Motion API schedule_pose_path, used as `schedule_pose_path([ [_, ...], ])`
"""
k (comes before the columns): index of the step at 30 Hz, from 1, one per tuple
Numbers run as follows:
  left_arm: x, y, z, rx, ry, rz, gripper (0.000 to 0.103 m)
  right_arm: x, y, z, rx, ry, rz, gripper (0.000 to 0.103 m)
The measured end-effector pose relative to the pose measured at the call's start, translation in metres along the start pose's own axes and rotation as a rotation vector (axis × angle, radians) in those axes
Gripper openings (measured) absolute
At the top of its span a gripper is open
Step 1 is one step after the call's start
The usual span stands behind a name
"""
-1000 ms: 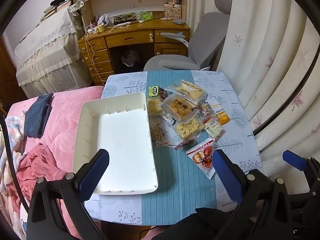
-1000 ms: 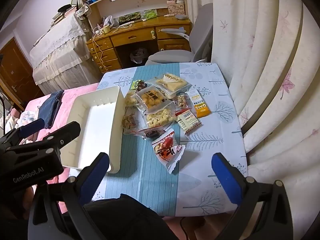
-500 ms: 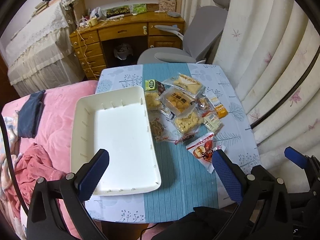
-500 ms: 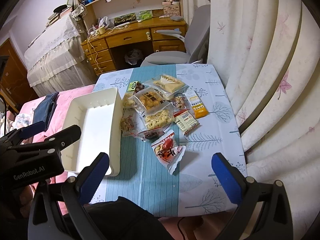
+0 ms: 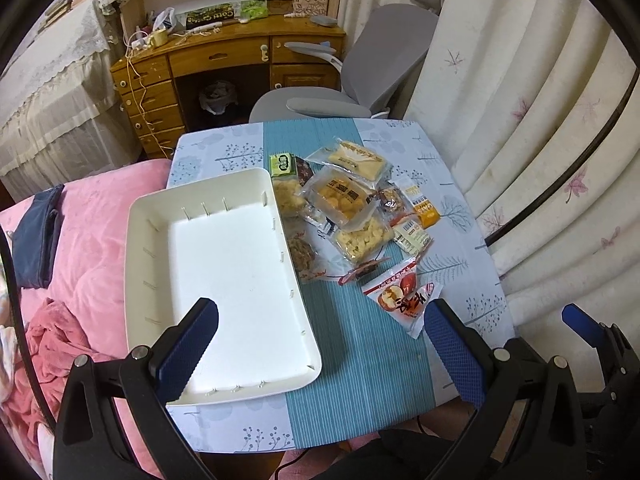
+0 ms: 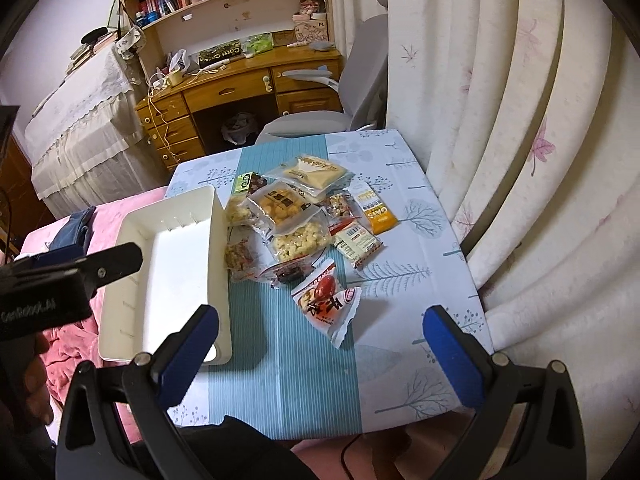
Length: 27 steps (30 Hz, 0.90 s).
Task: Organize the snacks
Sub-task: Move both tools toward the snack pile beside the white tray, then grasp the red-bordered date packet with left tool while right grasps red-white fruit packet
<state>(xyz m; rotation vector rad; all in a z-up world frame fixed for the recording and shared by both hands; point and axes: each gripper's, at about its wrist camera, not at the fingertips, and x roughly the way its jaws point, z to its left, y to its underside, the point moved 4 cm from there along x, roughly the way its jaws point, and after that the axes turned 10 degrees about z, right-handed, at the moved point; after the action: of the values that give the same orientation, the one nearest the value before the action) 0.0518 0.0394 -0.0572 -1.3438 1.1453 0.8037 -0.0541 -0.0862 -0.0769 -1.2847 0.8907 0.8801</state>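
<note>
An empty white tray (image 5: 140,240) (image 6: 218,248) sits on the left of a small table. A pile of several snack packets (image 5: 344,200) (image 6: 288,216) lies to its right. A red-and-white packet (image 5: 404,298) (image 6: 326,298) lies nearest me, apart from the pile. An orange oat bar (image 5: 424,206) (image 6: 376,210) lies at the pile's right edge. My left gripper (image 5: 320,352) is open and empty, high above the table's near edge. My right gripper (image 6: 320,354) is open and empty, also high above the near edge. The left gripper's side shows in the right wrist view (image 6: 72,272).
The table (image 5: 360,400) has a blue-striped runner and stands against a pink bed (image 5: 92,216) on the left and curtains (image 5: 520,120) on the right. A grey chair (image 5: 352,72) and a wooden desk (image 5: 224,64) stand behind it.
Both grippers have tilted and shifted slightly; the table and snacks sit a little lower and nearer in both views. Nothing on the table has moved.
</note>
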Motion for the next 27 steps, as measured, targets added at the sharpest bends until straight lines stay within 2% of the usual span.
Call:
schedule_pose_path([
  [8,0.018,-0.010,-0.013,0.027,0.028,0.014,0.102,0.000,-0.001,-0.006,-0.069,-0.009,-0.061,0.103],
  [15,0.045,-0.022,-0.031,0.097,-0.008,0.054,0.102,0.016,-0.008,-0.016,-0.206,-0.041,-0.086,0.103],
  [21,0.070,-0.039,-0.043,0.154,-0.028,0.095,0.102,0.039,-0.012,-0.025,-0.288,-0.087,-0.078,0.103],
  [27,0.110,-0.057,-0.056,0.226,-0.060,0.183,0.102,0.069,-0.017,-0.034,-0.329,-0.128,-0.039,0.103],
])
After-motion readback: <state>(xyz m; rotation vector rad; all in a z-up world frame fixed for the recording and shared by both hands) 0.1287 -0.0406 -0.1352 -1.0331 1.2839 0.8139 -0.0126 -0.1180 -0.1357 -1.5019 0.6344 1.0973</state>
